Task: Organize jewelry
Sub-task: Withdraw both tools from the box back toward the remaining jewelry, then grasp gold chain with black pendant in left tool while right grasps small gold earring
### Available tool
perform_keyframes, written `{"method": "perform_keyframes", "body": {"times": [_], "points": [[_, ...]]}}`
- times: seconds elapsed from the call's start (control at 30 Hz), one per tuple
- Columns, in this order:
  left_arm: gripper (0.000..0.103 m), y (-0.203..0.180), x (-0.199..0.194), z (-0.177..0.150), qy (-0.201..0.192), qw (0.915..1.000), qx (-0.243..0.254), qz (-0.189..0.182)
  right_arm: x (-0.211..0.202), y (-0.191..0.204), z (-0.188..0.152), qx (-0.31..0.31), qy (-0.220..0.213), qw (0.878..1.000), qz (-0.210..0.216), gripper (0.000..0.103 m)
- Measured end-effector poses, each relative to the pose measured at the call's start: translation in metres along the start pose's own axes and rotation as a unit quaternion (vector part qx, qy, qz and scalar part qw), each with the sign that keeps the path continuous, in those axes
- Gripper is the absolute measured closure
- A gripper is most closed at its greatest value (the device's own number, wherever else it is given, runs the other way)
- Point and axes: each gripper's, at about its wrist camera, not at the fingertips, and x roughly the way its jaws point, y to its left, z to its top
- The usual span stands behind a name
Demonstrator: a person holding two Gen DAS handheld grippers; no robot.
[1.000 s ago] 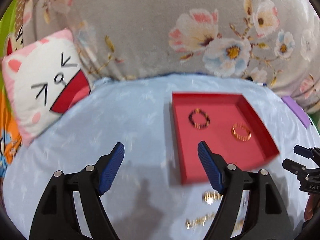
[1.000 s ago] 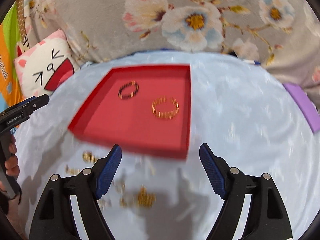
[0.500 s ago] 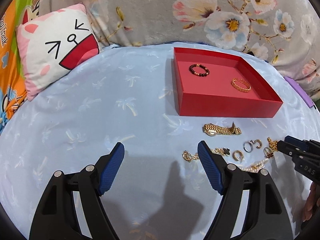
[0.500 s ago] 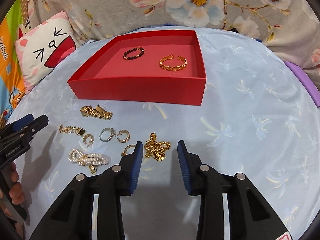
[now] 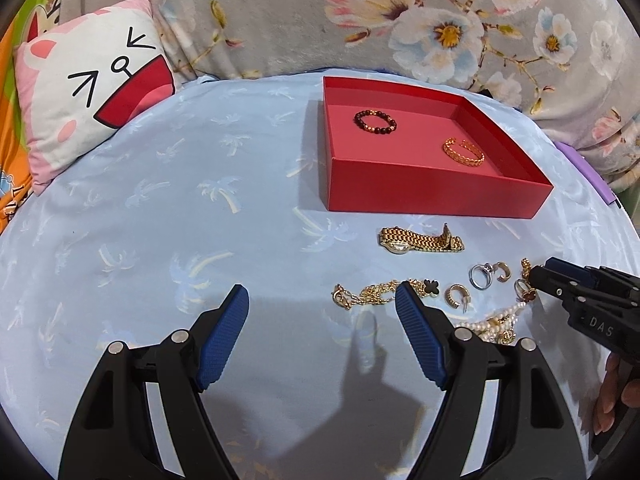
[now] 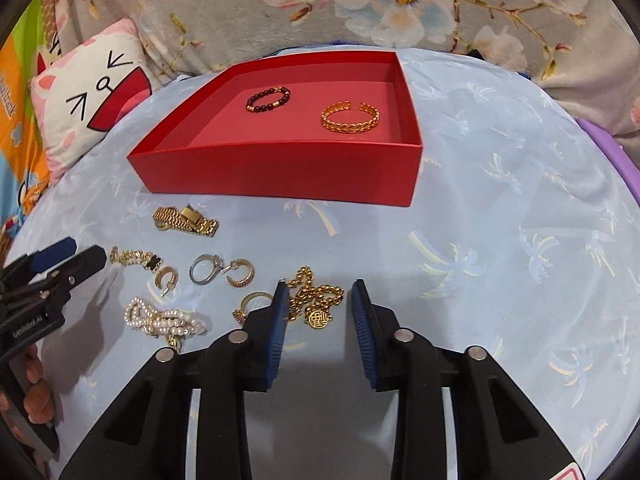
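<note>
A red tray (image 6: 280, 178) (image 5: 432, 200) holds a dark bead bracelet (image 6: 268, 99) and a gold bangle (image 6: 350, 118). In front of it on the blue cloth lie a gold watch (image 6: 186, 220), a clover chain (image 6: 134, 258), hoop earrings (image 6: 240, 274), a silver ring (image 6: 204, 268), a pearl strand (image 6: 164, 318) and a gold pendant chain (image 6: 316, 300). My right gripper (image 6: 319, 292) is half open, low over the cloth, its fingers either side of the pendant chain. My left gripper (image 5: 322, 300) is open and empty, left of the jewelry.
A cat-face cushion (image 5: 92, 88) lies at the far left. A floral grey cover (image 5: 400, 12) rises behind the tray. A purple object (image 6: 616, 152) sits at the right edge of the cloth.
Both views pulled back and down from the tray to the loose jewelry. My right gripper narrowed from wide open and now straddles the pendant chain.
</note>
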Motion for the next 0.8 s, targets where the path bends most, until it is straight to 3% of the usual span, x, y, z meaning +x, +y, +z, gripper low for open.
{"method": "perform_keyframes", "body": {"times": [0.1,0.43,0.6,0.7,0.8], "points": [[0.03,0.001,0.001,0.0,0.004,1.0,-0.004,-0.005,-0.001,0.006,-0.001,-0.012,0.0,1.0,-0.006,0.094],[0.03,-0.01,0.012,0.002,0.029,0.9991,0.019,-0.026,-0.014,-0.012,-0.015,0.031,0.001,0.999,0.008,0.097],[0.039,-0.013,0.022,0.005,0.041,0.9987,0.015,-0.025,-0.018,-0.015,-0.022,0.042,-0.002,0.999,0.017,0.097],[0.049,-0.015,0.023,0.006,0.039,0.9988,0.019,-0.022,-0.017,-0.016,-0.022,0.043,-0.002,0.999,0.018,0.096],[0.074,-0.014,0.022,0.006,0.037,0.9987,0.017,-0.03,-0.017,-0.016,-0.022,0.046,-0.002,0.999,0.022,0.096]]}}
